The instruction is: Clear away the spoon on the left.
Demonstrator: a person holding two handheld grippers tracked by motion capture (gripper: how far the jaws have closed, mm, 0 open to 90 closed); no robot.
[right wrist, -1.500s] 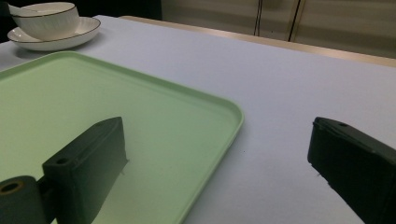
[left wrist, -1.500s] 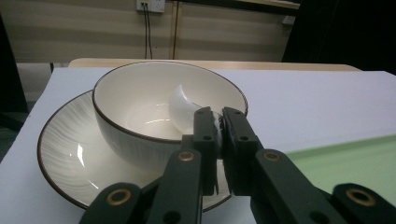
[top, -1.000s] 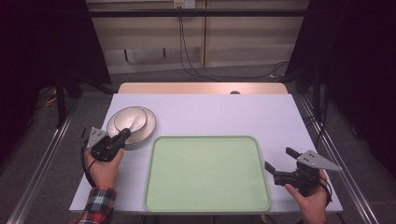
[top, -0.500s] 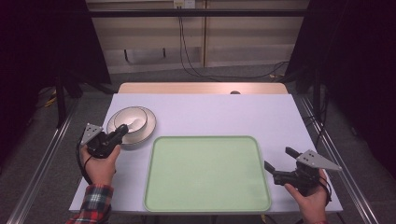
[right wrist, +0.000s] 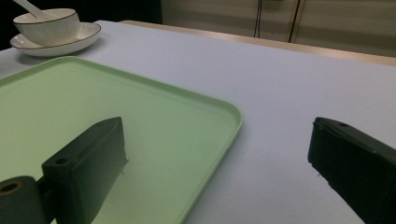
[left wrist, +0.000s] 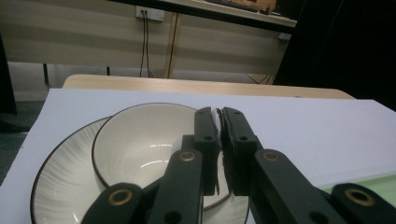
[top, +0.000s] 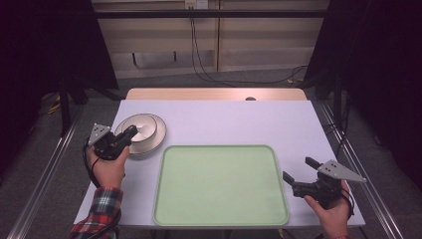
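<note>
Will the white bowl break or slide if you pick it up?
The bowl looks like glazed ceramic, so probably stiff, slippery and breakable if dropped. It sits loose on a plate, so a push might make it slide. Its thin rim probably gives little grip.

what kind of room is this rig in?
Probably a lab or recording bay, not a kitchen: dark curtains flank the table, cables hang down the back wall, and only a bowl and green tray are set out.

Dim, dark surroundings; table evenly lit from above, soft shadows, slight blur.
</note>
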